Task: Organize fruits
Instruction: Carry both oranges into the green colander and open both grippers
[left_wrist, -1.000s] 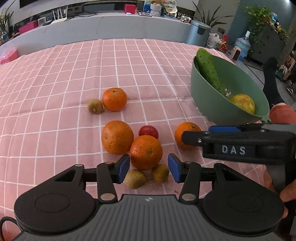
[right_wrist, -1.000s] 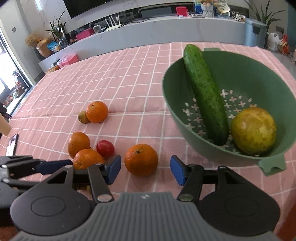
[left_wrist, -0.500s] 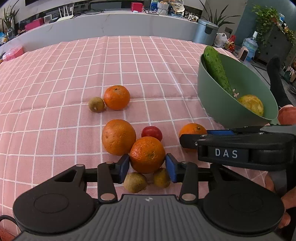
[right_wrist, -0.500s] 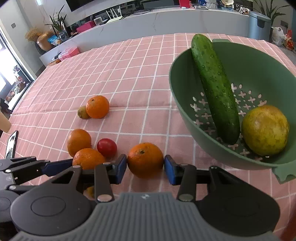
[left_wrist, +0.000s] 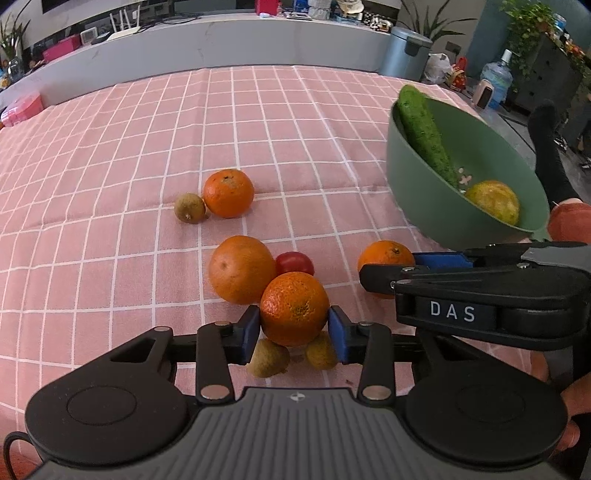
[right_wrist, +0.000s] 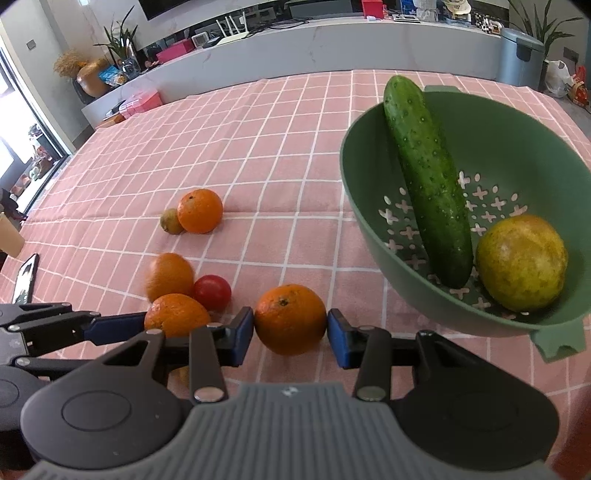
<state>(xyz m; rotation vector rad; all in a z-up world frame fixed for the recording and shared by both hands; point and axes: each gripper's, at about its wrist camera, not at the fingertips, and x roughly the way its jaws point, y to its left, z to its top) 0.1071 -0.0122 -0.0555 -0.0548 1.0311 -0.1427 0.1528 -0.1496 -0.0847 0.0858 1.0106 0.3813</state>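
Note:
My left gripper (left_wrist: 293, 328) is shut on an orange (left_wrist: 294, 308), held just above two small brown fruits (left_wrist: 268, 357). My right gripper (right_wrist: 290, 334) is shut on another orange (right_wrist: 290, 318); it also shows in the left wrist view (left_wrist: 384, 260). A third orange (left_wrist: 241, 268) and a red tomato (left_wrist: 294, 262) lie just beyond. A fourth orange (left_wrist: 228, 192) with a small brown fruit (left_wrist: 189, 208) lies farther back. The green colander (right_wrist: 517, 122) at right holds a cucumber (right_wrist: 428, 177) and a yellow-green citrus (right_wrist: 521, 263).
The pink checked tablecloth (left_wrist: 147, 147) covers the table. A phone (right_wrist: 26, 278) lies at the left edge in the right wrist view. A grey counter (left_wrist: 221, 40) runs behind the table, with a bin (left_wrist: 404, 53) beside it.
Both grippers closed from open onto their oranges. The left orange has lifted slightly off the two small brown fruits, and the orange beside it looks blurred in the right wrist view.

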